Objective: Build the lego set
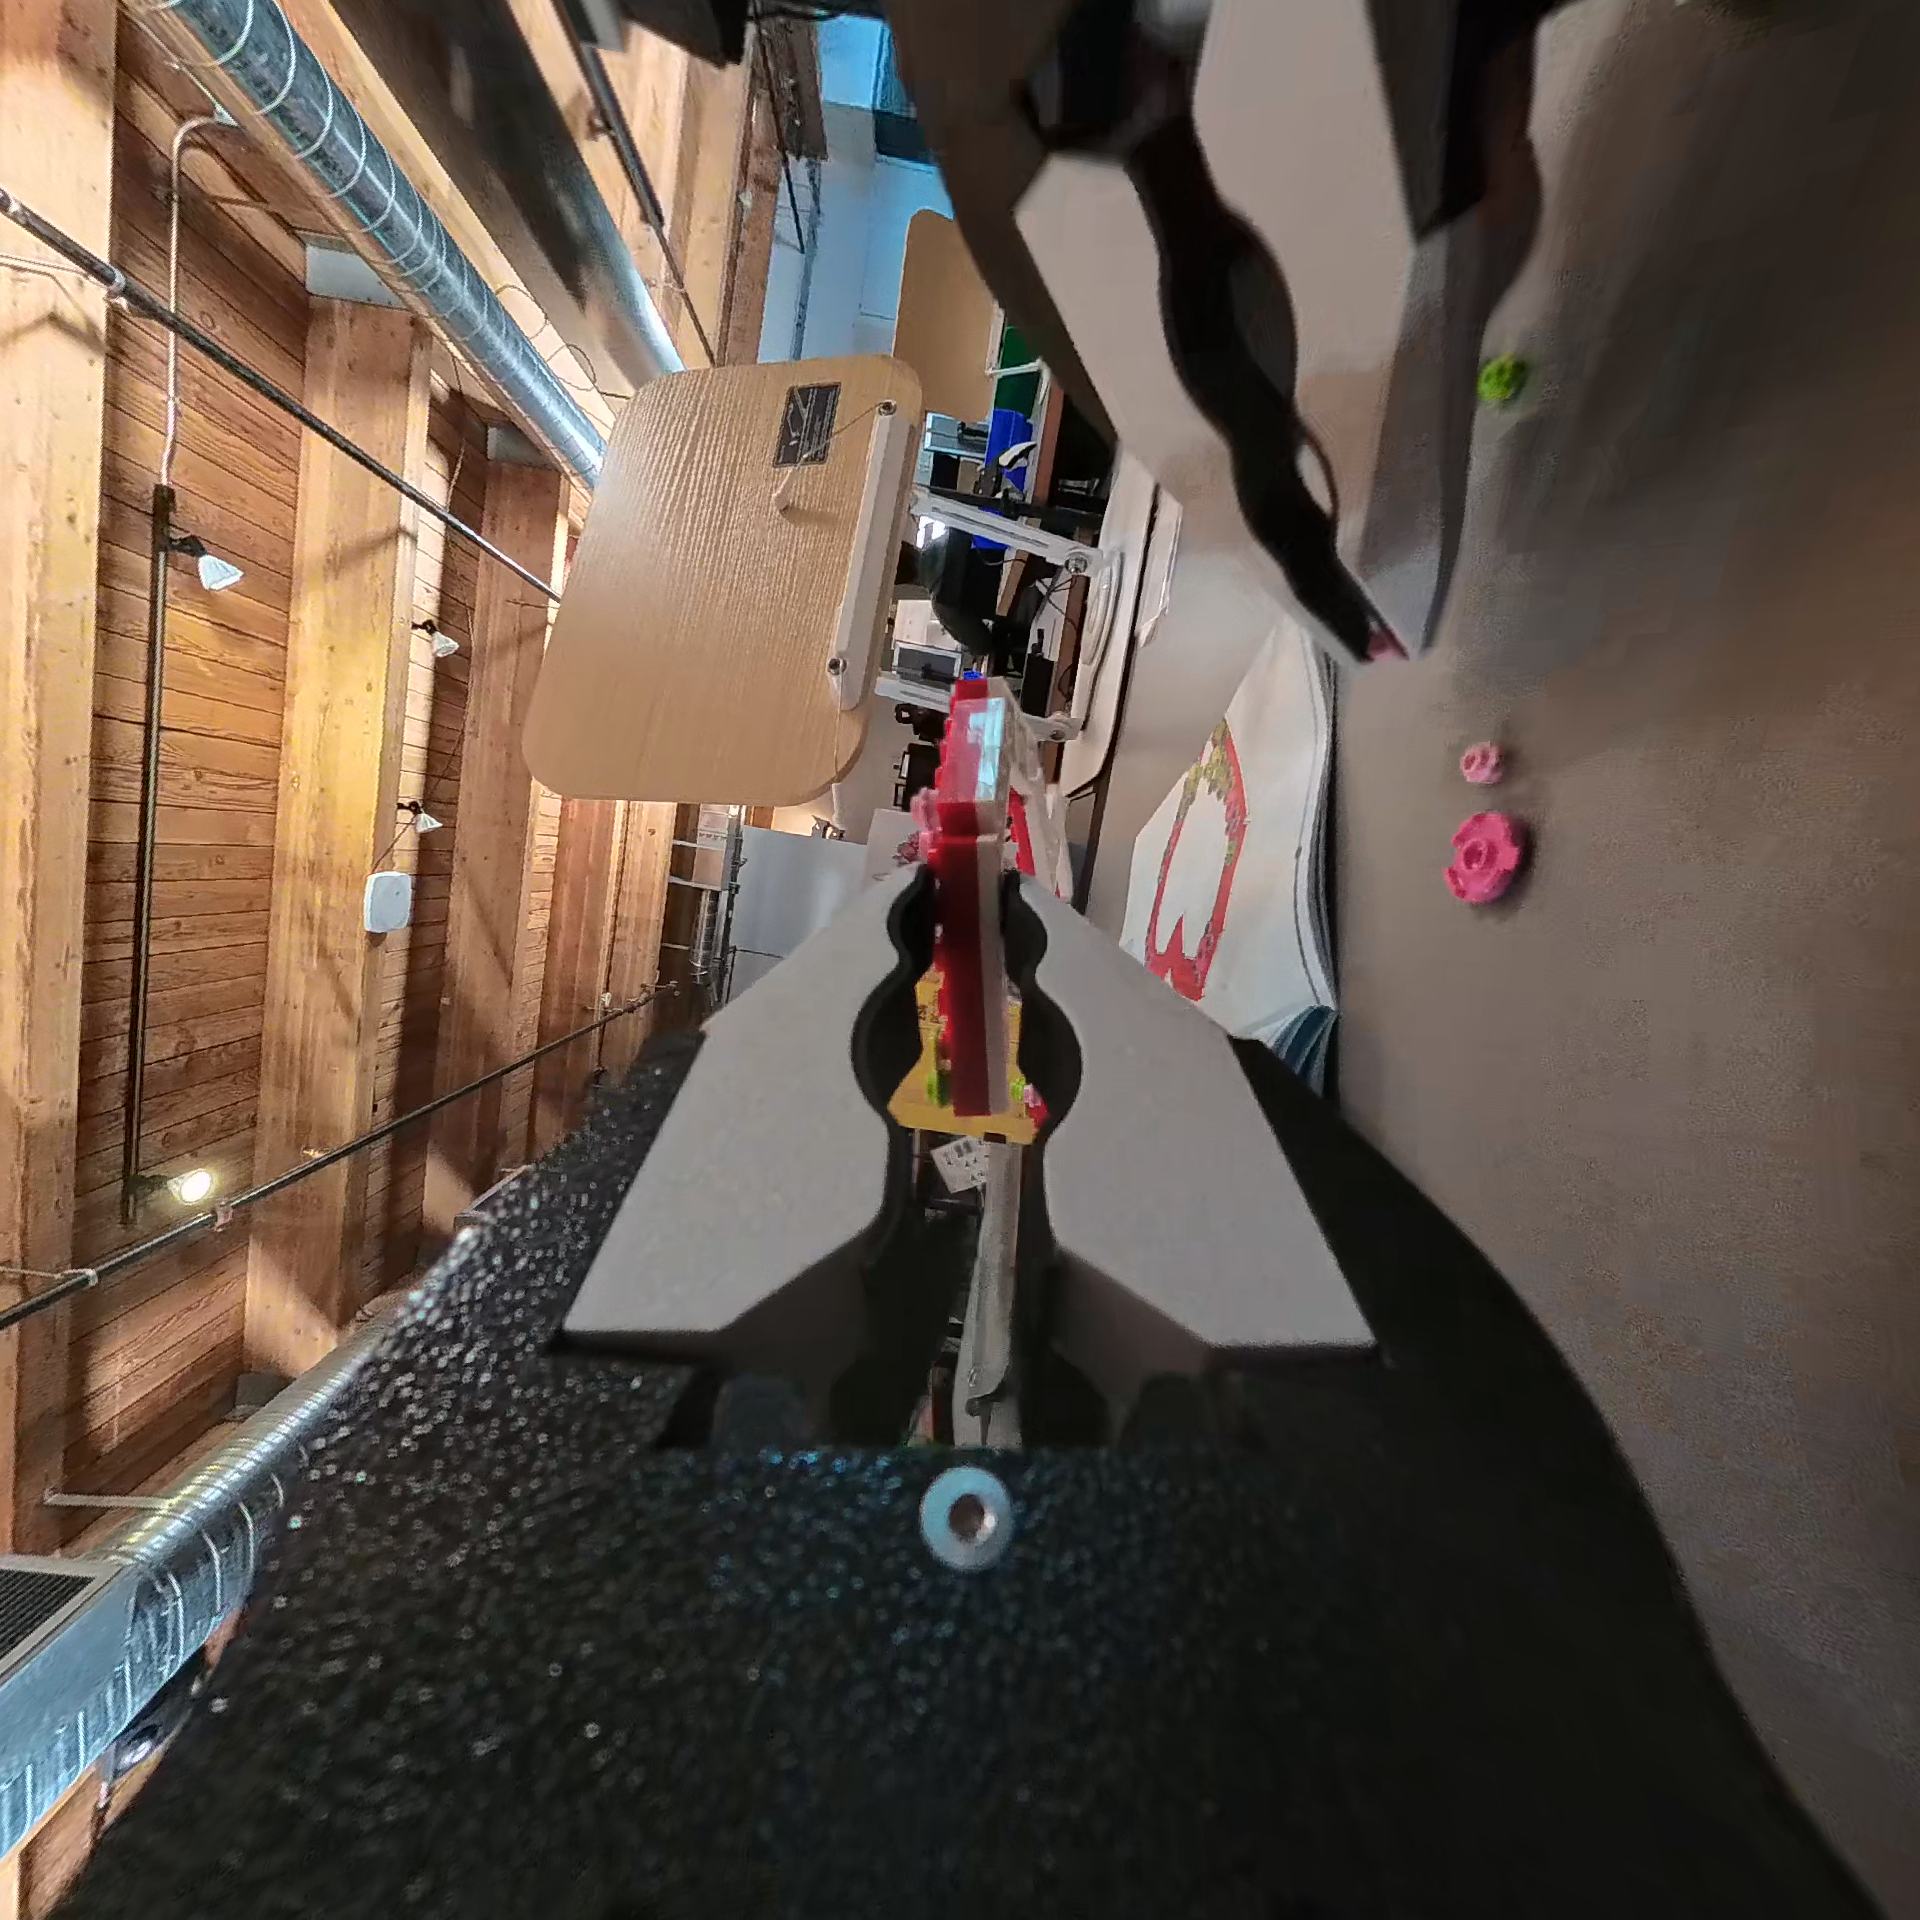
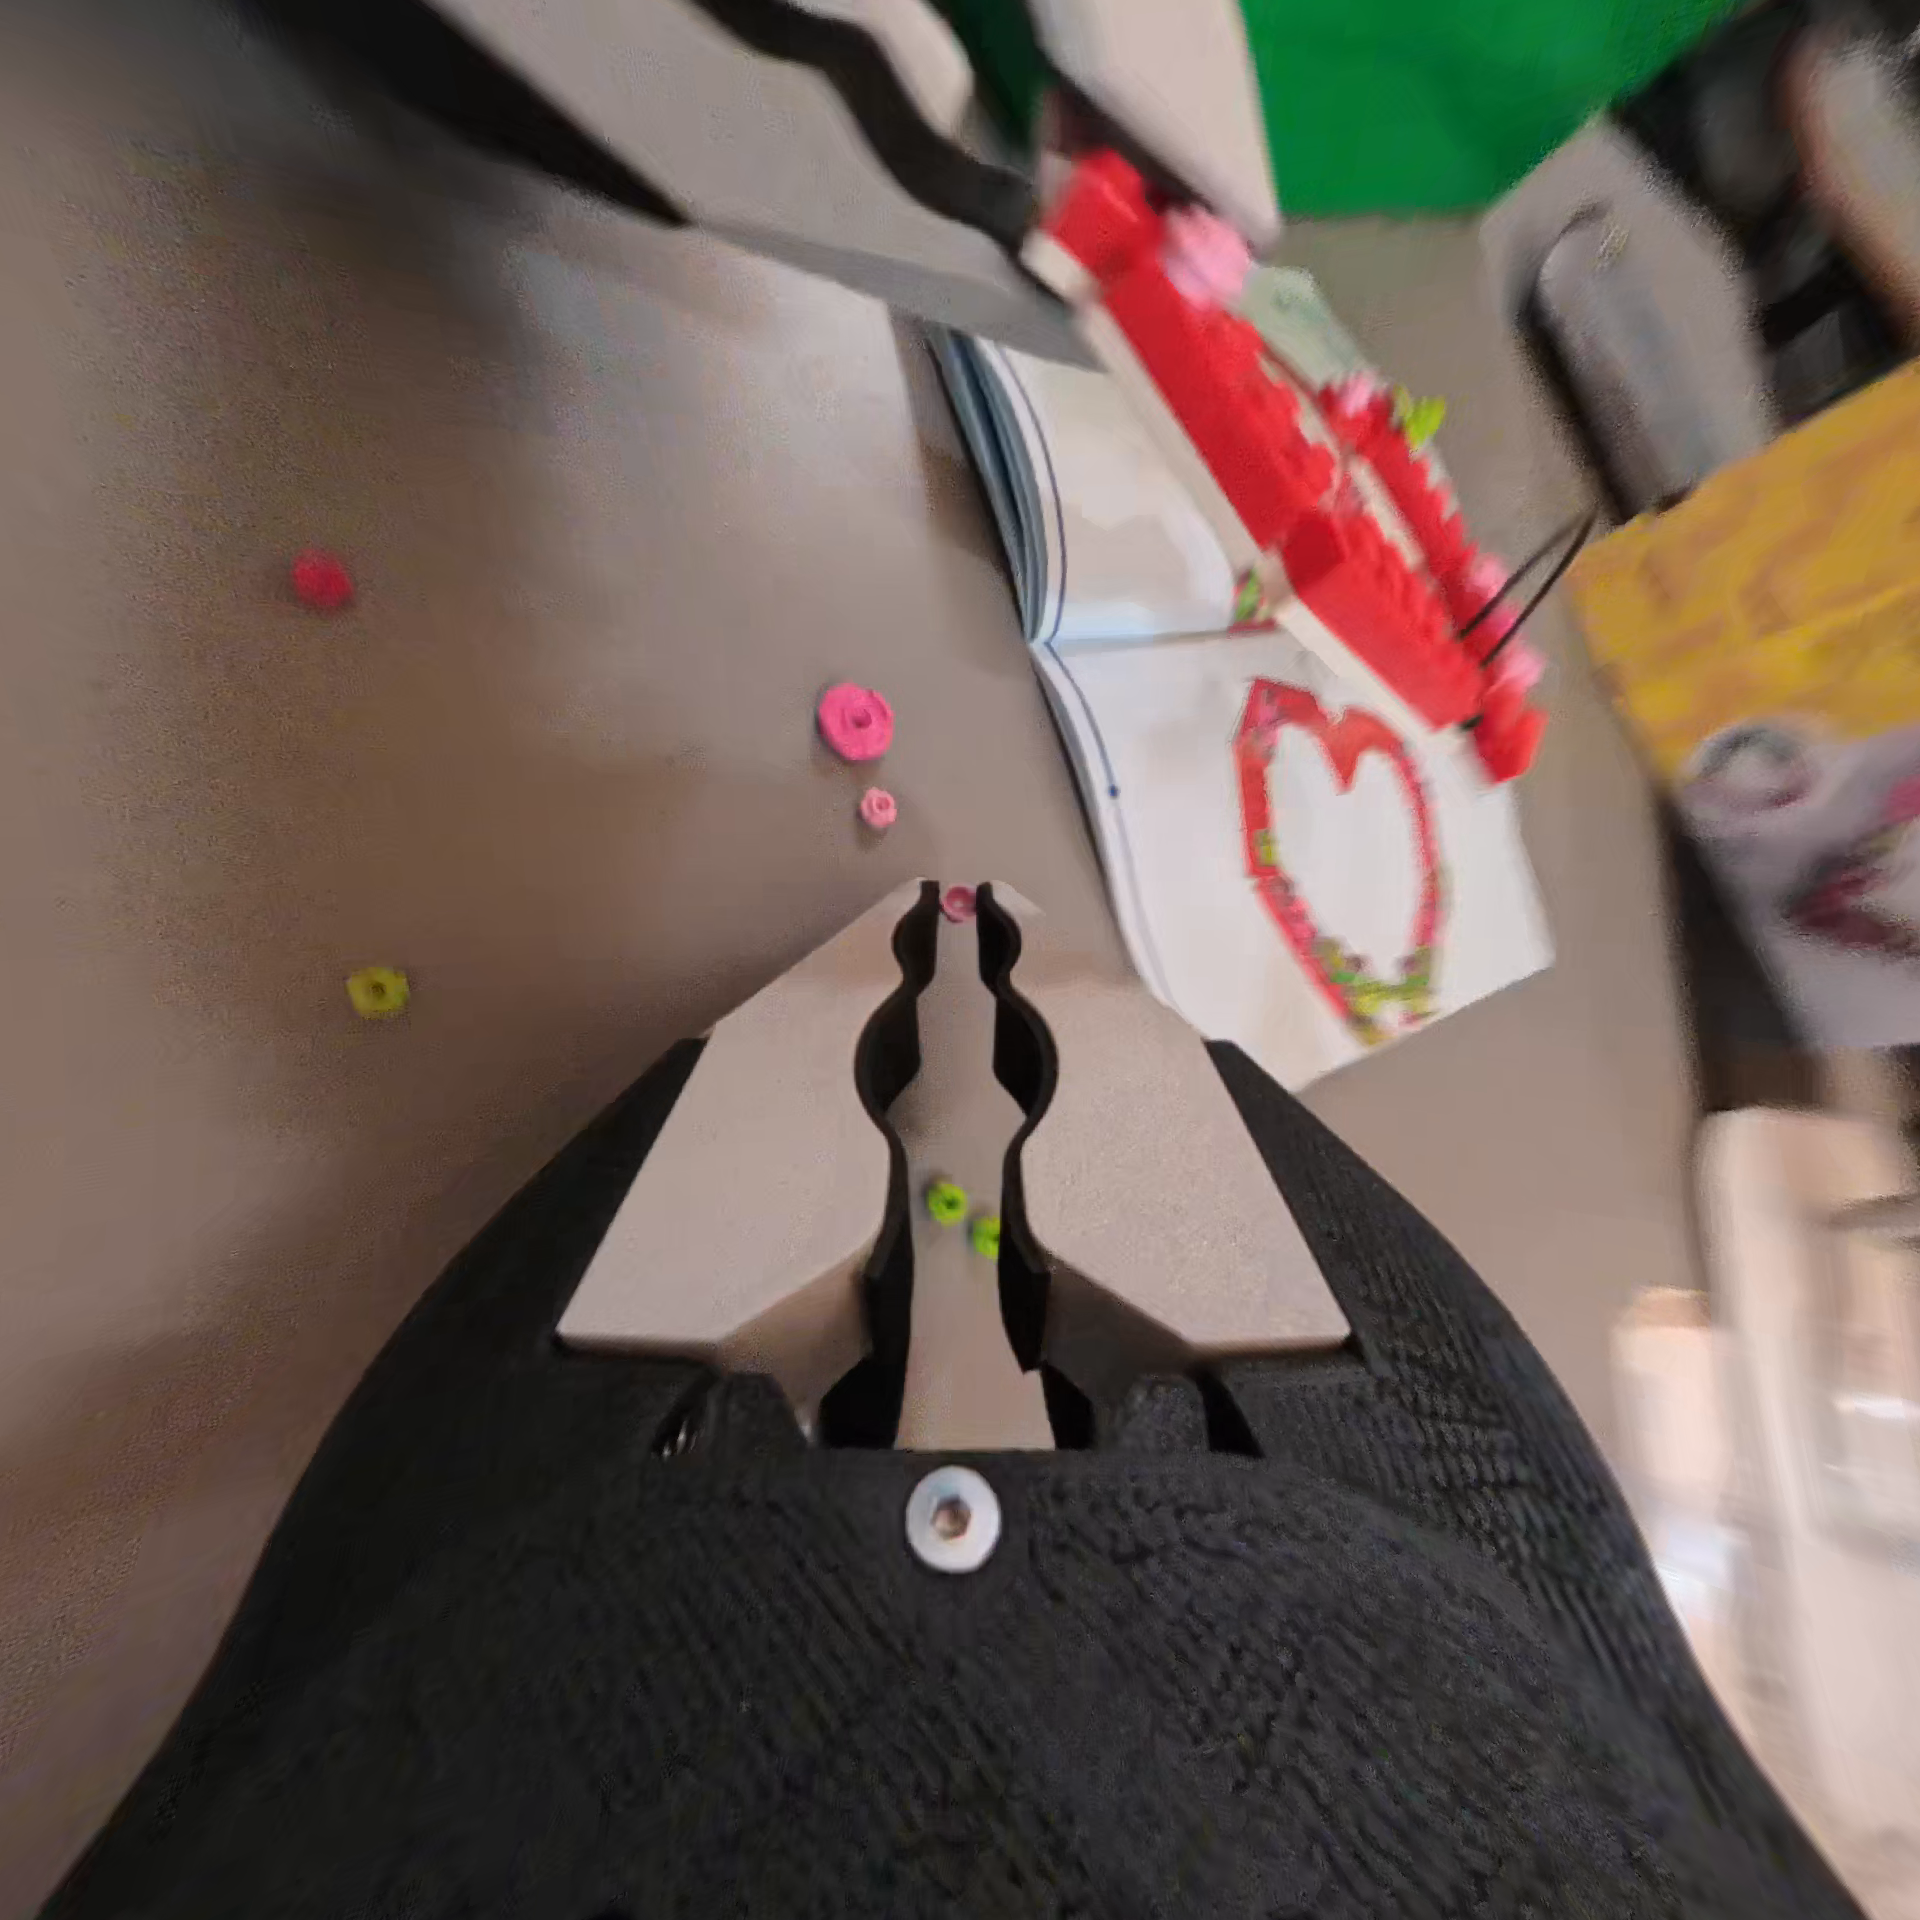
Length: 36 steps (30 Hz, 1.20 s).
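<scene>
- Between the right gripper [image 2: 958, 900] jaws, a small pink flower stud [image 2: 958, 902] is pinched at the tips, apparently ready to be pressed on.
- The left gripper [image 1: 968, 894] jaws pinch the red heart frame [image 2: 1288, 457], holding it lifted above the open instruction booklet [image 2: 1164, 748], probably to steady it.
- Beside the booklet on the worktop [image 2: 520, 416] lie five loose studs: two pink [image 2: 854, 720], one red [image 2: 321, 579], one yellow [image 2: 377, 990] and one green [image 2: 947, 1202]; a possible second green is half hidden.

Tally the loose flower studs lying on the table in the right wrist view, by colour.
Red stud: 1
Pink studs: 2
Yellow stud: 1
Green studs: 2
Total: 6, not counting the pink one in the right gripper.
</scene>
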{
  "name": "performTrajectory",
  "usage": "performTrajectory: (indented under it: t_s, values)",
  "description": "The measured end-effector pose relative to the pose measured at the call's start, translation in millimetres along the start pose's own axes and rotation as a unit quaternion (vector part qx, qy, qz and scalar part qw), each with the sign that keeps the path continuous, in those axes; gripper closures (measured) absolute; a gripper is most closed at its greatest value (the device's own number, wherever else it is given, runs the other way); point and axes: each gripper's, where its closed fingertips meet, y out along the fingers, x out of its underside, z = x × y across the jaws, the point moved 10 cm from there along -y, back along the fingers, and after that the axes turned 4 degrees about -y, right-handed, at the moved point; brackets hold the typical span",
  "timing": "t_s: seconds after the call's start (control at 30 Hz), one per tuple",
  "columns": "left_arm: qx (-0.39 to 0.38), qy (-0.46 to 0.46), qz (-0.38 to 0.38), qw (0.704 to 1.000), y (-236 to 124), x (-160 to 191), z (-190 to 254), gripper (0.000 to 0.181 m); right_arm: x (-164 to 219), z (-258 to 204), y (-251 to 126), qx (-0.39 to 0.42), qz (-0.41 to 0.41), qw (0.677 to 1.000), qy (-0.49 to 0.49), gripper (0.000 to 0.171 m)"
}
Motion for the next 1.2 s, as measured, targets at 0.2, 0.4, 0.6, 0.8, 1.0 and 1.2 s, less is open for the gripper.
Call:
performTrajectory:
  t_s: [0.2, 0.4, 0.6, 0.8, 1.0, 1.2]
  values:
    - [0.018, -0.003, 0.003, 1.000, 2.9, -2.4, 4.6, 0.171, -6.5, -38.4, -25.5, 0.059, -0.078, 0.875, -0.474, 0.165]
    - [0.029, -0.006, 0.007, 1.000, 4.5, -4.7, 7.8, 0.171, -7.4, -56.8, -37.7, -0.015, -0.076, 0.723, -0.686, 0.165]
    - [0.032, -0.008, 0.008, 0.999, 5.1, -5.6, 8.9, 0.171, -4.7, -64.2, -39.7, -0.058, -0.050, 0.661, -0.746, 0.155]
    - [0.036, -0.009, 0.016, 0.999, 5.6, -9.2, 10.3, 0.171, 6.1, -65.2, -45.0, -0.023, -0.038, 0.704, -0.709, 0.151]
    - [0.041, -0.010, 0.022, 0.999, 7.2, -12.7, 12.6, 0.171, 0.6, -38.9, -60.5, -0.012, -0.009, 0.967, -0.253, 0.156]
    - [0.045, -0.011, 0.027, 0.999, 7.9, -15.4, 14.2, 0.171, 13.7, -35.3, -39.0, -0.091, 0.008, 0.982, 0.163, 0.161]
